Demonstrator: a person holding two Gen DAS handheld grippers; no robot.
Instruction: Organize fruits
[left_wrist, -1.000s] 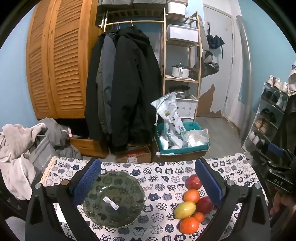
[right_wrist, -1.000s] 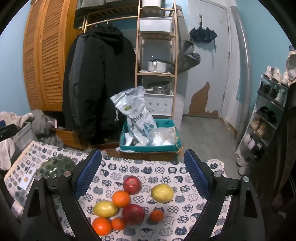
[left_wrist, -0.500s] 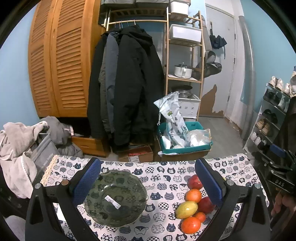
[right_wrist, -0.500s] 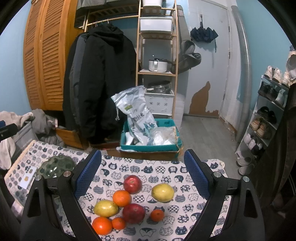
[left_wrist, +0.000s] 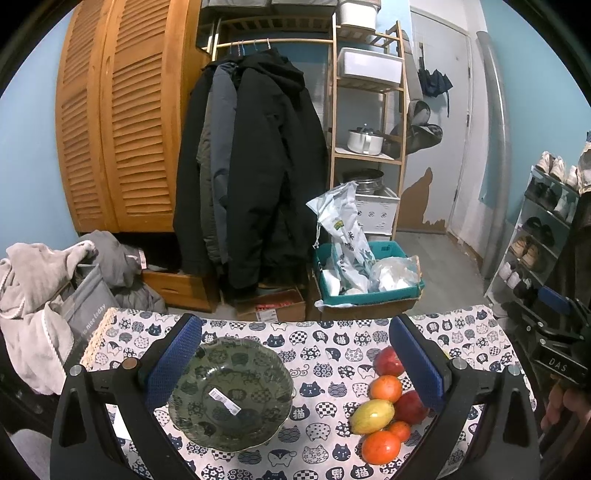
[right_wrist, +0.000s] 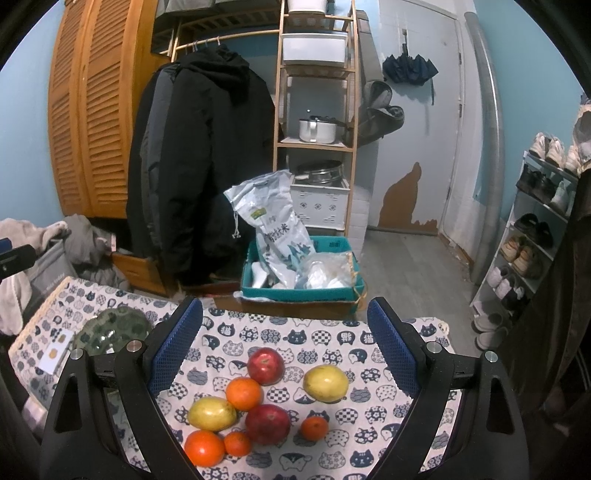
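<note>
On the cat-print tablecloth, an empty green glass bowl is framed by the left gripper, held wide open. To its right, the fruit cluster is spanned by the right gripper, likewise spread and empty. The far red apple, judged firm, smooth and prone to rolling, is best pinched across its widest middle.

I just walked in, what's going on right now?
Both grippers open, empty. Fruit loose on the tablecloth, bowl empty. Nothing in the way.
</note>
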